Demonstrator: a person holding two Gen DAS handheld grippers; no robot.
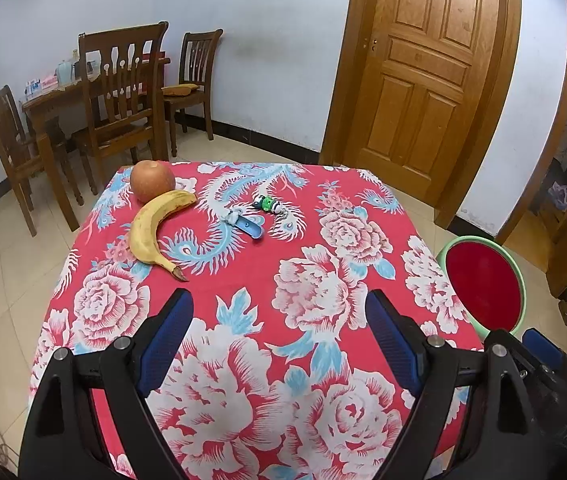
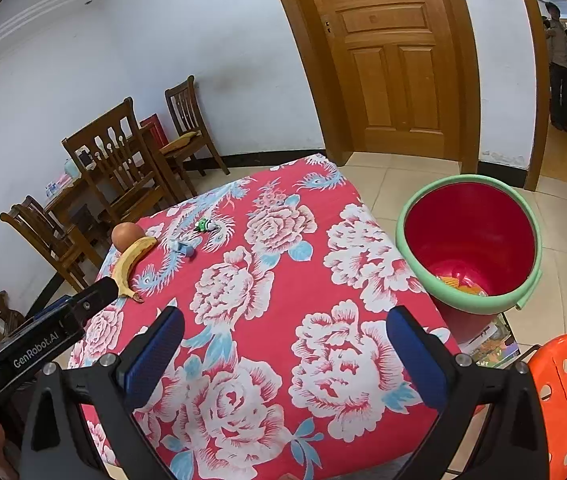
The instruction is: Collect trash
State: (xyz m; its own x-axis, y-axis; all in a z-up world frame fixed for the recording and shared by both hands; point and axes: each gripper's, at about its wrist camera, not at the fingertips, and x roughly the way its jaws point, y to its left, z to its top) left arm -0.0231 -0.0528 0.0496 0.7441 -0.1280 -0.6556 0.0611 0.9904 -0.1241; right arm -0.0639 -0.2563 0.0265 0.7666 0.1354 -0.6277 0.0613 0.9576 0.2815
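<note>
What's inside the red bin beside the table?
In the right wrist view, the bin holds orange-yellow scraps at the bottom. Its near rim covers part of the floor, so more could lie there unseen.

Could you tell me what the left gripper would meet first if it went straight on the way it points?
Probably the bare flowered tablecloth; the left gripper is open and tilted down, short of the banana.

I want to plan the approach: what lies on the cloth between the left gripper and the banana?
Nothing: between the left gripper and the banana there is only bare flowered tablecloth. The left wrist view shows this best.
</note>
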